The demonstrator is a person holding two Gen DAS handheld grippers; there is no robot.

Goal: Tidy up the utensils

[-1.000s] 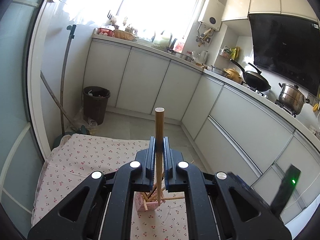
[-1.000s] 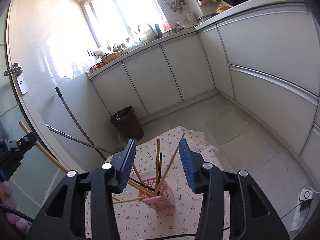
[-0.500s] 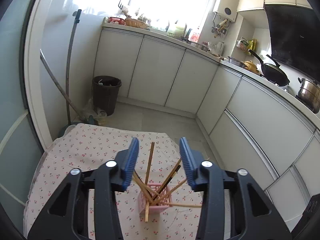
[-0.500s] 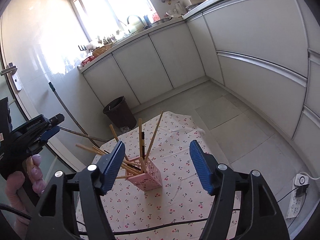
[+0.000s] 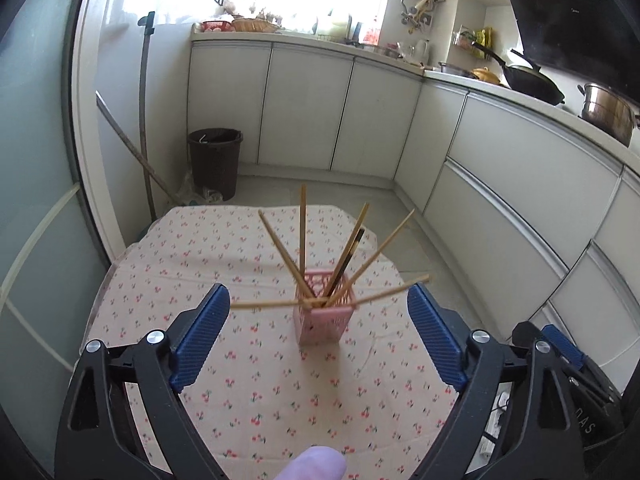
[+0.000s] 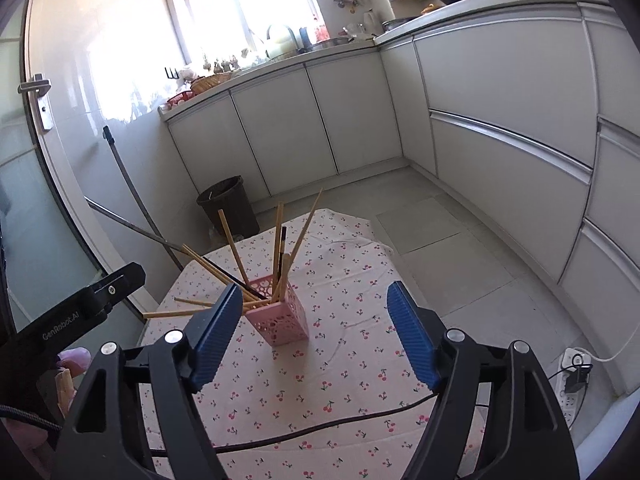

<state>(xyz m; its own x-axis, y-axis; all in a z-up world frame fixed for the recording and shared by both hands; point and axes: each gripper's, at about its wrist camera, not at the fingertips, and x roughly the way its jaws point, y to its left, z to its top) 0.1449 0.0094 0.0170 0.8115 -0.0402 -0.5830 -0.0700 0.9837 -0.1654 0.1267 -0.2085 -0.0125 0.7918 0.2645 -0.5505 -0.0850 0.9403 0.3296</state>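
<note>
A pink perforated holder (image 5: 323, 312) (image 6: 280, 318) stands upright on a cherry-print tablecloth (image 5: 224, 264) (image 6: 360, 360). Several wooden chopsticks (image 5: 303, 232) (image 6: 277, 236) and a dark one fan out of it, and some lie nearly level across its rim. My left gripper (image 5: 318, 336) hovers just in front of the holder, its jaws opening wide with nothing between the blue pads. My right gripper (image 6: 314, 334) also hangs near the holder, jaws opening and empty; its left pad overlaps the holder's left edge in the right wrist view. The left gripper's black body shows at that view's left edge.
A dark waste bin (image 5: 216, 162) and a long-handled mop (image 5: 144, 120) stand beyond the table by the wall. White cabinets (image 6: 500, 92) run along the back and right. A black cable (image 6: 320, 428) crosses the cloth near me. A power strip (image 6: 576, 364) lies on the floor.
The left gripper was shut on an upright chopstick; it has let go and spread wide, and the chopstick now stands in the holder. Both grippers have dropped lower, and the right one has widened.
</note>
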